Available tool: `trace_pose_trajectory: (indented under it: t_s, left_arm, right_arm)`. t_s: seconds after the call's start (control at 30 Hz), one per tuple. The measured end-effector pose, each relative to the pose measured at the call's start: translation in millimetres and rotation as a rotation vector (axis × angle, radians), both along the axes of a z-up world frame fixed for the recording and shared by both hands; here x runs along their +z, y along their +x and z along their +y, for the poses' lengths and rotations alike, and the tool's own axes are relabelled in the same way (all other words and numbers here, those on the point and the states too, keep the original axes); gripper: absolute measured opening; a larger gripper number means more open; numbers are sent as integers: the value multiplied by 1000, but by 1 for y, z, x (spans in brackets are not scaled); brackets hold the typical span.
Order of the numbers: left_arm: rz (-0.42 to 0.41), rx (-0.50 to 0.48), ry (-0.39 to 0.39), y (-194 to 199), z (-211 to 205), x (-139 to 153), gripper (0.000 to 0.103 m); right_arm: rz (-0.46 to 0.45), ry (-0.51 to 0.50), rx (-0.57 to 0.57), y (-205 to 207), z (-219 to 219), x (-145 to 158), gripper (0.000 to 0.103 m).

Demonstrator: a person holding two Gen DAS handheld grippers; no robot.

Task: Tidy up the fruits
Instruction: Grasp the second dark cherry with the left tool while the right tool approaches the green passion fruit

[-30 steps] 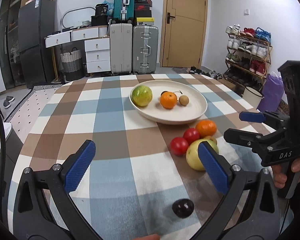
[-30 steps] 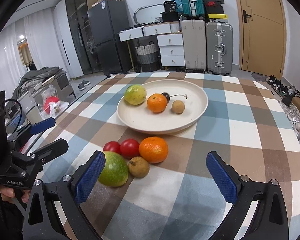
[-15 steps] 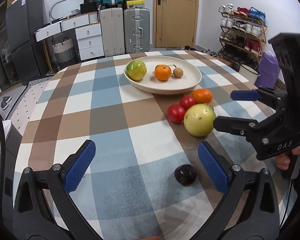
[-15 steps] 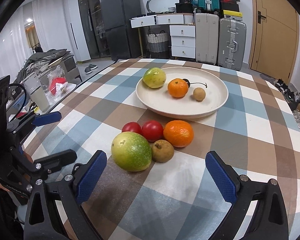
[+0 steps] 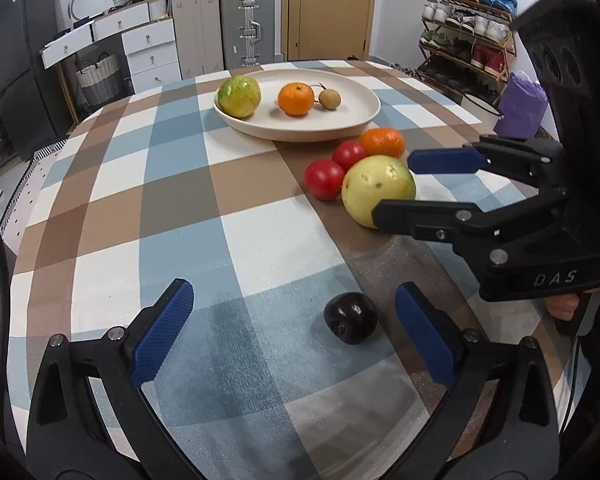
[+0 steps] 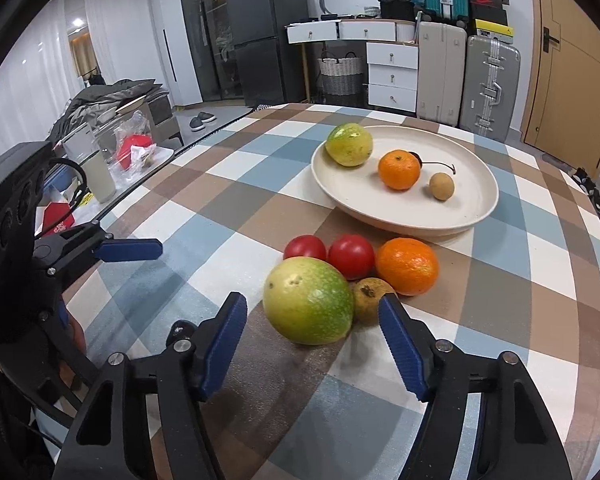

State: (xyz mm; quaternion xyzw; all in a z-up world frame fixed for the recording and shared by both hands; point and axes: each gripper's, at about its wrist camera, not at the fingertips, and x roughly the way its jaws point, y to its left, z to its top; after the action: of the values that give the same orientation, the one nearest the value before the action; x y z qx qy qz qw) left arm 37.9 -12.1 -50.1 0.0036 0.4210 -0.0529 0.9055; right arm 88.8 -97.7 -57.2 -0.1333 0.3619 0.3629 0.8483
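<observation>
A cream plate [image 5: 352, 120] [image 6: 476, 200] holds a green fruit [image 5: 239, 96], an orange [image 5: 295, 99], a small brown fruit [image 5: 329, 99] and a cherry [image 6: 416, 159]. In front of it on the checked cloth lie two tomatoes [image 6: 328, 252], an orange [image 6: 407, 266], a small brown fruit [image 6: 370, 299] and a large green-yellow fruit [image 6: 309, 300] [image 5: 378, 190]. My right gripper [image 6: 312, 336] is open, its pads either side of the large fruit, not touching. My left gripper [image 5: 296, 330] is open, with a dark plum [image 5: 351, 317] near its right pad.
The round table's edge [image 5: 40, 216] curves close on the left and right. Suitcases [image 5: 244, 24], drawers [image 5: 152, 56] and a shoe rack [image 5: 468, 40] stand beyond the table. A side table with a cup and bags [image 6: 100, 160] is to the left.
Both grippers have moved forward and down. The right one now straddles the large green-yellow fruit with narrower jaws. The plum is now between the left gripper's pads.
</observation>
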Motion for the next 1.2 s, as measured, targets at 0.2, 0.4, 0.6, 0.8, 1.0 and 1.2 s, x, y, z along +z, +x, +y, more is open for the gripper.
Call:
trace_pose_trajectory:
  t_s: [0.2,0.4,0.6,0.8,1.0,1.2]
  left_arm:
    - [37,-26,9,4,-5,-7,80]
    - [47,-57,-1,5,-7,-10,63]
    - [37,-112,-22,1,-12,-8,37]
    - [38,-143,-63,-1,-12,-7,25]
    - [7,-73,-82,0,4,-2,25]
    - [-44,-4,-115,0,23,9,25]
  right_arm:
    - [-15,-17,33,-1,11,0,63]
    - [-22,-34,48,2,17,1,63]
    - [-24,-53,58,3,21,0,62]
    - [-28,-69,75,-2,18,0,62]
    - [-17,-75,91,-9,10,-3,60]
    - [-37,-97,83,-6,19,-5,59]
